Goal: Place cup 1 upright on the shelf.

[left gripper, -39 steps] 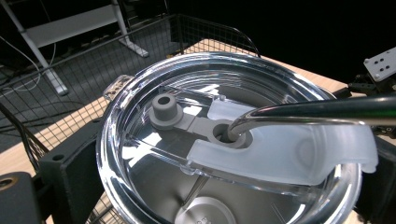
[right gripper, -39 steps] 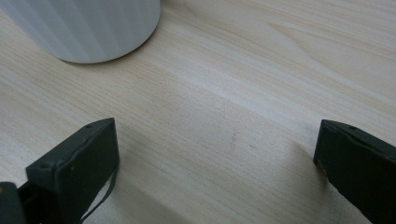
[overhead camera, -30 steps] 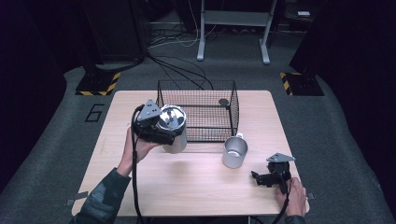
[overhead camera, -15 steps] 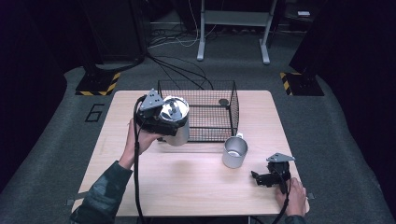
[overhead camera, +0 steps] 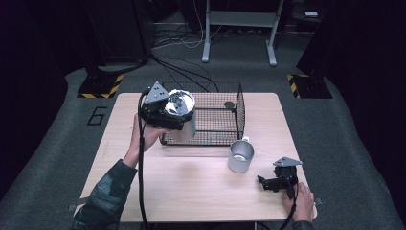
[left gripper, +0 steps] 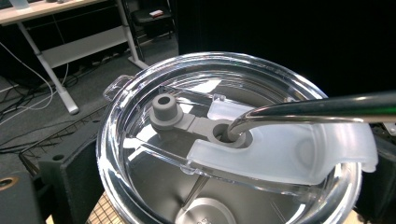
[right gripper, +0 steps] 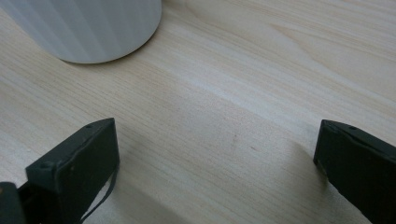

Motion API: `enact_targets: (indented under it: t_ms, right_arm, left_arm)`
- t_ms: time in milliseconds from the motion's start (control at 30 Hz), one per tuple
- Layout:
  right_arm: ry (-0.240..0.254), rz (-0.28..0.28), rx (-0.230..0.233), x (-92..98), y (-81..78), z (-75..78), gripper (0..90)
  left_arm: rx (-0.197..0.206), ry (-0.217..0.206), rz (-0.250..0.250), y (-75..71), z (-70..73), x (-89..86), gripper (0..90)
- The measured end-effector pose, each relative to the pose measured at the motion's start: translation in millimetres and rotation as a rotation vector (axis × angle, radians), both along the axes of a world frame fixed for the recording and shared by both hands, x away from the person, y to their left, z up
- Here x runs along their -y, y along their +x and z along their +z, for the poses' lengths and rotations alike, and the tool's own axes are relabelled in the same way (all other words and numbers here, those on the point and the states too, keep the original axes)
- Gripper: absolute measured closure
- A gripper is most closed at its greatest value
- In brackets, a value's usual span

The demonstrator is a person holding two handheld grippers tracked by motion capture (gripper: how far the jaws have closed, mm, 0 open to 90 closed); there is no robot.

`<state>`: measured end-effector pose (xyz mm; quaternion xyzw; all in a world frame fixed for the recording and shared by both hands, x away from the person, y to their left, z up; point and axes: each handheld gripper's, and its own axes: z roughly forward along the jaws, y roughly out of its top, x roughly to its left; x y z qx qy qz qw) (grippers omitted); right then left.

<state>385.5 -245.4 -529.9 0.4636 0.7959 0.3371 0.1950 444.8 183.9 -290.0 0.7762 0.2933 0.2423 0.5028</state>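
My left gripper (overhead camera: pixel 176 116) is shut on a steel tumbler (overhead camera: pixel 187 132) with a clear lid (overhead camera: pixel 180 101), held up over the front left corner of the black wire basket (overhead camera: pixel 238 111). In the left gripper view the clear lid (left gripper: pixel 154 140) sits very close, a bent metal straw (left gripper: pixel 322 108) passes through its grey stopper, and black jaws flank the tumbler. A metal mug (overhead camera: pixel 241 156) stands on the table in front of the basket's right corner. My right gripper (overhead camera: pixel 263 182) rests open on the wood just right of the mug; its jaws (right gripper: pixel 215 158) hold nothing, with the pale mug wall (right gripper: pixel 93 28) ahead.
A small dark round object (overhead camera: pixel 230 104) lies inside the basket at its far right. The light wooden table (overhead camera: pixel 191 191) has bare room in its front half. Beyond the table are cables on the floor, a white stand (overhead camera: pixel 239 19) and hazard-striped bases (overhead camera: pixel 98 86).
My left gripper has carried the tumbler up and away from me, from beside the basket's front left corner to over it. The right gripper has stayed put.
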Motion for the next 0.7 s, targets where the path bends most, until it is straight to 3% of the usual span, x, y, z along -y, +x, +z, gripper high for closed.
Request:
enact_targets:
  t_ms: [700]
  right_arm:
    - [-0.001, 0.006, 0.004, 0.2, 0.7, -0.1, 0.0]
  left_arm:
    - [-0.003, 0.004, 0.064, 35.0, 6.3, 2.9, 3.7]
